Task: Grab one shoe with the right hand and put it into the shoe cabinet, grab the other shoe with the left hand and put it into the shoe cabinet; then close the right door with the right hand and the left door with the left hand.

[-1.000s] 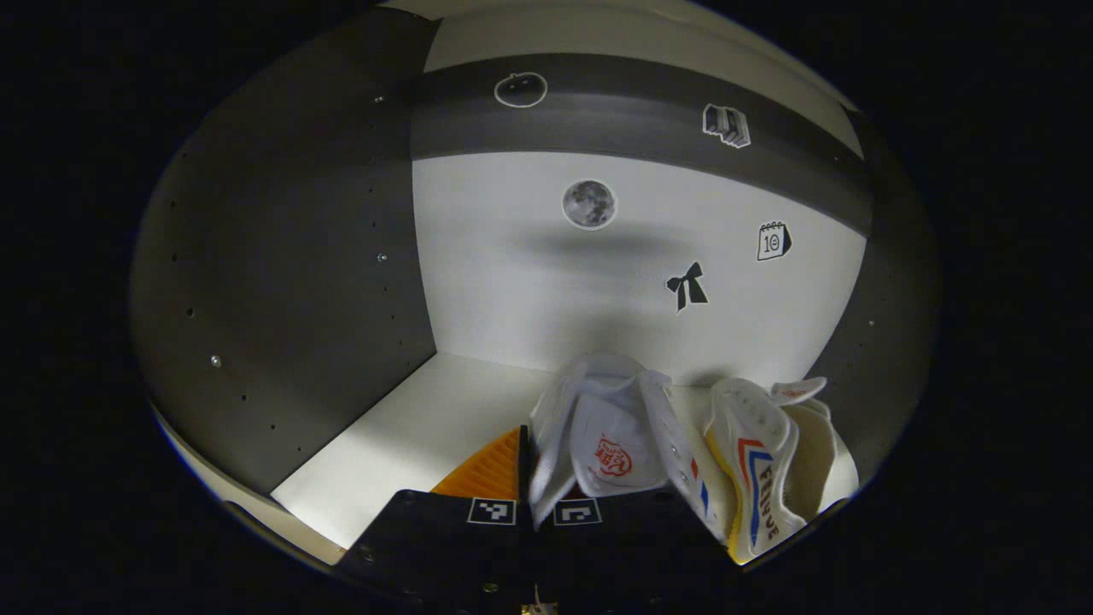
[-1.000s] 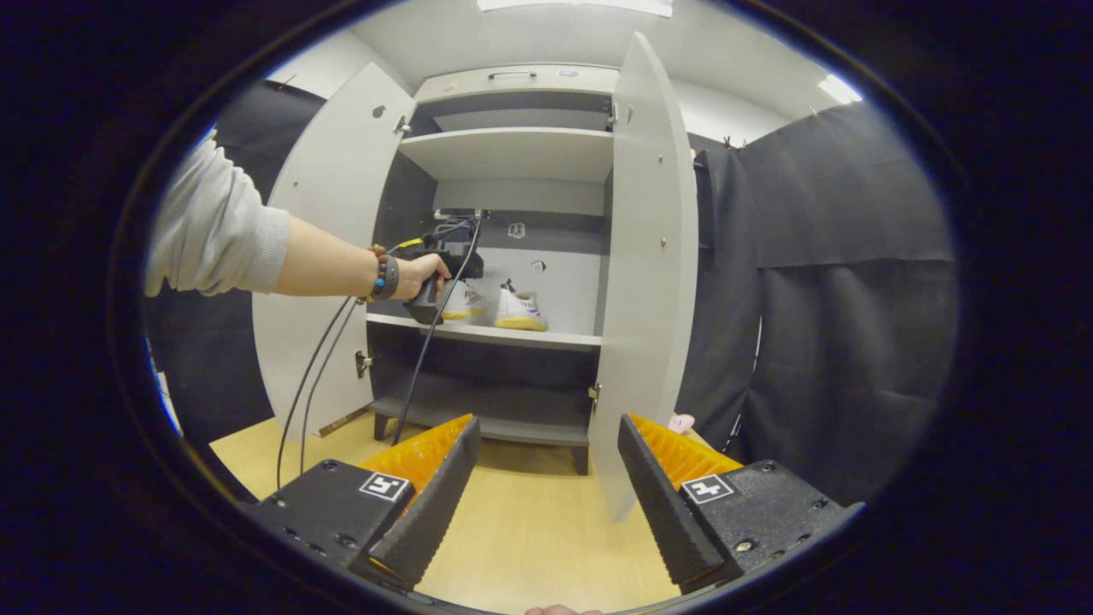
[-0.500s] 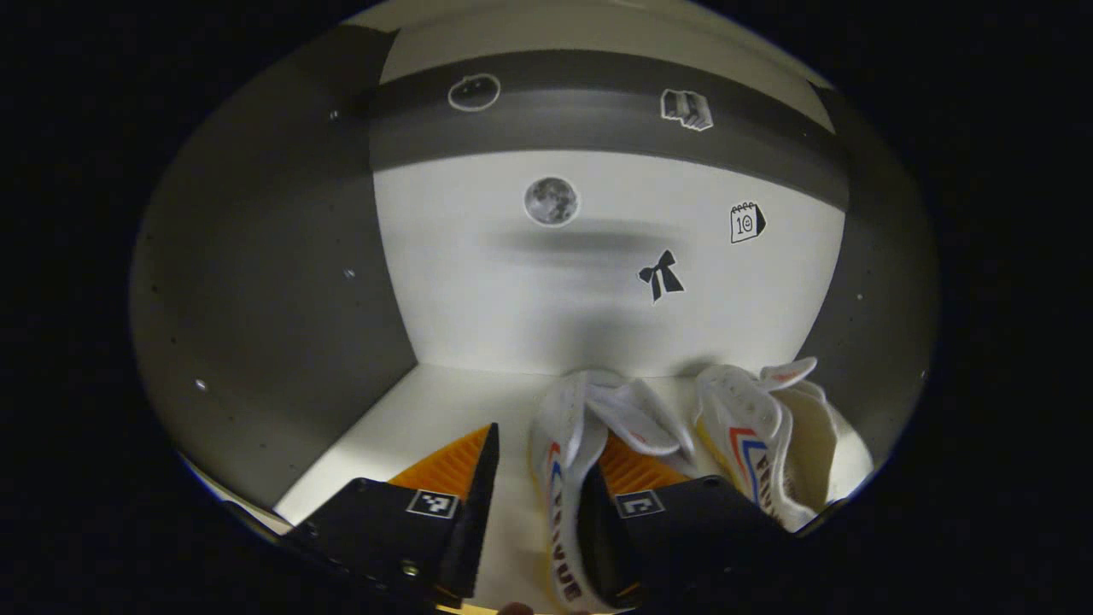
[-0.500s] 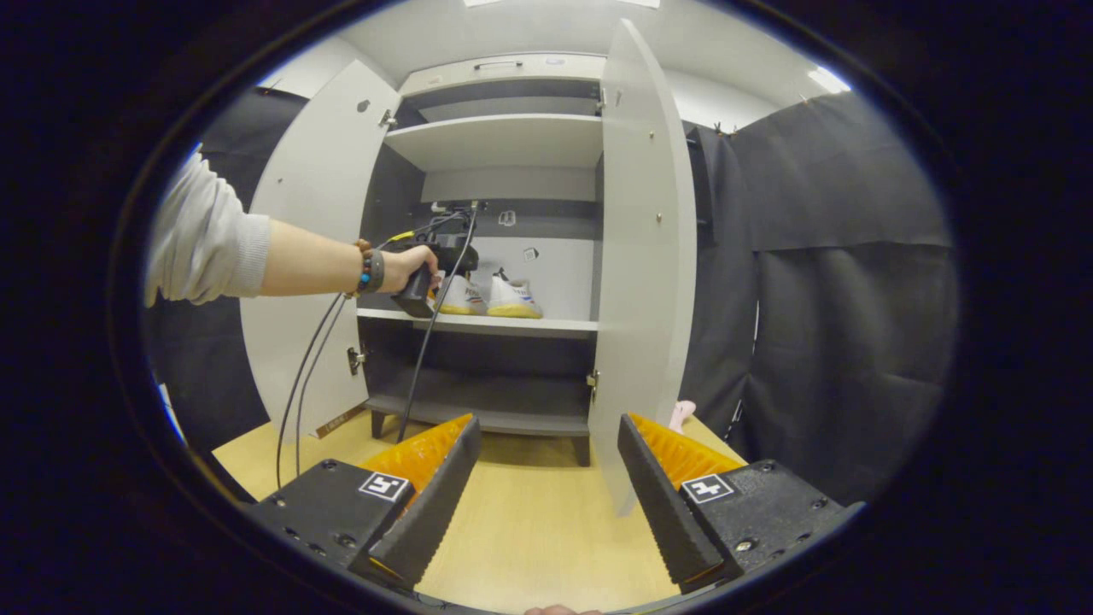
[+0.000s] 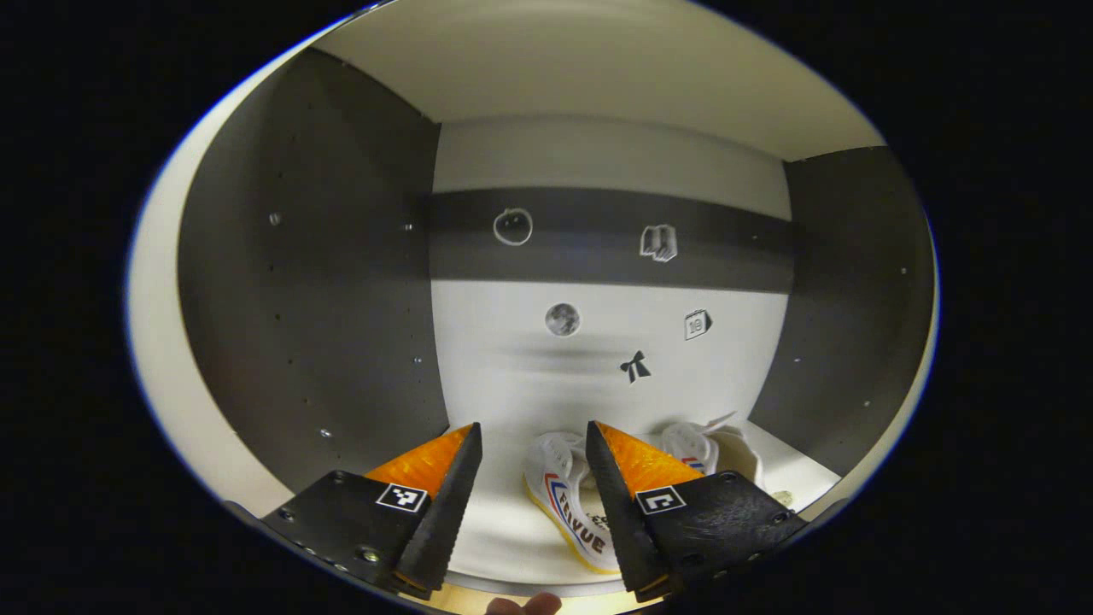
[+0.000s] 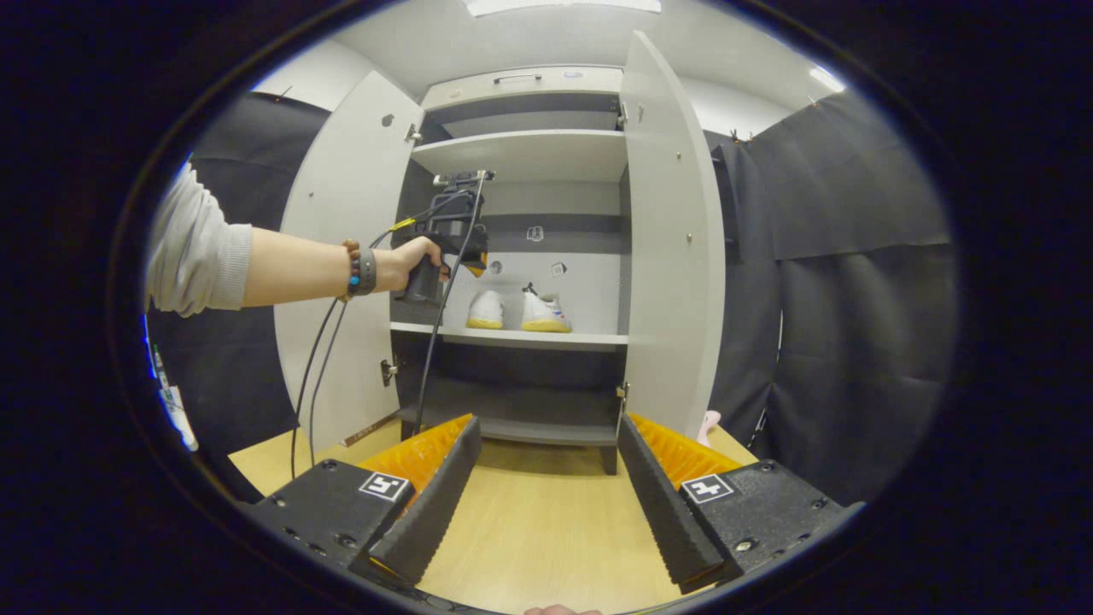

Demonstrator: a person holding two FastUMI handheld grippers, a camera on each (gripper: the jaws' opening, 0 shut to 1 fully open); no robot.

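standing side by side on the pale middle shelf point(image 6: 512, 336) of the tall grey shoe cabinet point(image 6: 521, 154), the two white canvas shoes with yellow soles sit with toes toward the back wall: the left shoe point(image 6: 486, 309) and the right shoe point(image 6: 545, 313), just beside each other. in the left gripper view the left gripper point(image 5: 531, 500) has its fingers spread wide with nothing between them, and the left shoe point(image 5: 565, 495) lies on the shelf beyond the gap at about 6 o'clock, with the other shoe point(image 5: 709, 448) toward 4 o'clock. small black-and-white stickers point(image 5: 563, 319) dot the back wall near the centre. in the right gripper view a hand point(image 6: 418, 260) in a grey sleeve point(image 6: 192, 256), with a beaded bracelet at the wrist, holds the left gripper point(image 6: 461, 239) at about 11 o'clock, above and to the left of the shoes, apart from them; black cables point(image 6: 320, 359) hang from it. both cabinet doors stand open, the left door point(image 6: 341, 256) at 10 o'clock and the right door point(image 6: 675, 256) at 1 o'clock. the right gripper point(image 6: 546, 504) sits low at 6 o'clock over the light wooden floor point(image 6: 538, 547), its fingers wide apart and empty, well short of the cabinet.
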